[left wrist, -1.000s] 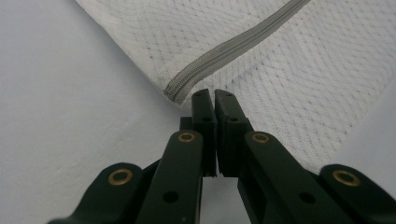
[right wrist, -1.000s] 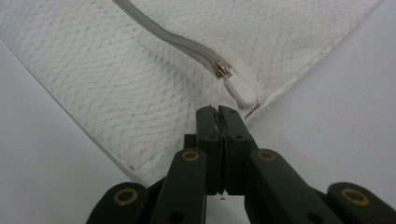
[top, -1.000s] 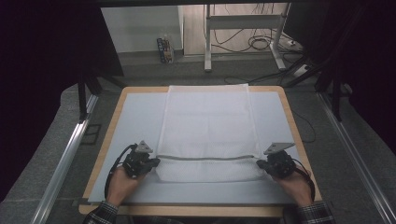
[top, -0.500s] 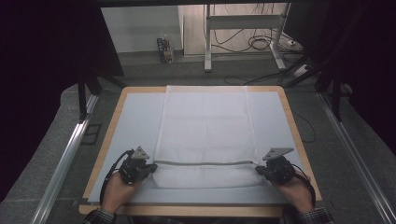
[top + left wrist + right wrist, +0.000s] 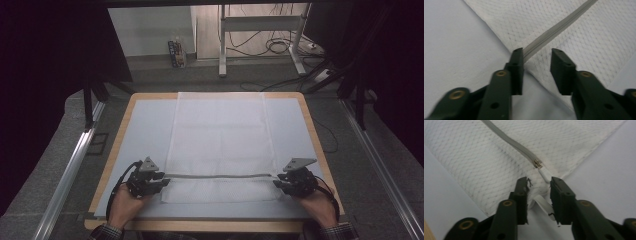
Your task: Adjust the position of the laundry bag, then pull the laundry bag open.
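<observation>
A white mesh bag (image 5: 220,135) lies flat down the middle of the pale blue table (image 5: 145,125), with a grey zipper (image 5: 220,175) running across its near end. My left gripper (image 5: 162,182) rests at the zipper's left end. Its jaws have just been opening and stand apart (image 5: 536,53), the zipper (image 5: 556,27) ending beside the left finger (image 5: 517,67) and the bag's edge lying loose between them. My right gripper (image 5: 277,182) sits at the right end. Its jaws have also just been opening (image 5: 539,181), with the white pull tab (image 5: 545,173) and bag corner between them, unpressed.
The table has a wooden rim (image 5: 312,135). Metal rails (image 5: 75,165) run along both sides on the grey floor. A desk frame (image 5: 260,30) and cables (image 5: 280,47) stand beyond the far edge. Bare table surface lies left and right of the bag.
Both hands drew the bag's zipper end a little toward the near edge, then stopped there. The bag lies flat now.
</observation>
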### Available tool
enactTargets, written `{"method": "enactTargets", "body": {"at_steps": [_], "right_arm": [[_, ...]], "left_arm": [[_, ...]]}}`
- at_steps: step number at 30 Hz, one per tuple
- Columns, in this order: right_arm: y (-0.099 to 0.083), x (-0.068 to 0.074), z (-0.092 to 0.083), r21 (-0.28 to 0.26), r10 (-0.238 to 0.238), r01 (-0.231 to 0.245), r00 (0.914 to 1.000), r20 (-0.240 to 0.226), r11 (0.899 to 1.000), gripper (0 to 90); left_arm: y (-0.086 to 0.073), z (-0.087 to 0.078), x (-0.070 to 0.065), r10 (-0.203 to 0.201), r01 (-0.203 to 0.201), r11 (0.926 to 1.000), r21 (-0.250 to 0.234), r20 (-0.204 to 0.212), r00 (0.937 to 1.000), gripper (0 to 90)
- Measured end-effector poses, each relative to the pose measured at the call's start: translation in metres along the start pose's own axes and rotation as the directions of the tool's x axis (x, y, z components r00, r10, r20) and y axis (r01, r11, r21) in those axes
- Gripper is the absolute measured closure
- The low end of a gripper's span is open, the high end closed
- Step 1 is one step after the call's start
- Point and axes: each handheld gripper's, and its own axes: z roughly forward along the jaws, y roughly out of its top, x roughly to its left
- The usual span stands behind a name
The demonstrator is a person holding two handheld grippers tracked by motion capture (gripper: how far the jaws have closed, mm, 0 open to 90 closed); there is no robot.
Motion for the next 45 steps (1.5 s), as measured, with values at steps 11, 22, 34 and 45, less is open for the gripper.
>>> {"method": "enactTargets", "body": {"at_steps": [11,22,34,45], "right_arm": [[-0.003,-0.013,0.0,-0.067,0.038,-0.038,0.9992,0.006,0.997,32.5],[-0.004,-0.018,0.005,-0.063,0.06,-0.06,0.9982,-0.009,0.996,23.4],[-0.003,-0.018,0.002,-0.056,0.093,-0.096,0.9942,-0.054,0.994,36.4],[-0.002,-0.022,0.005,-0.045,0.129,-0.133,0.9878,-0.087,0.99,30.8]], "left_arm": [[-0.002,0.006,0.005,-0.017,0.017,0.9974,-0.07,0.005,0.9998,21.0],[0.0,0.005,0.005,-0.034,0.032,0.9984,-0.046,-0.041,0.9986,7.2],[0.0,0.006,0.005,-0.03,0.028,0.9988,-0.041,-0.045,0.9985,7.5],[0.0,0.008,0.004,-0.02,0.018,0.9993,-0.032,-0.045,0.9988,7.7]]}}
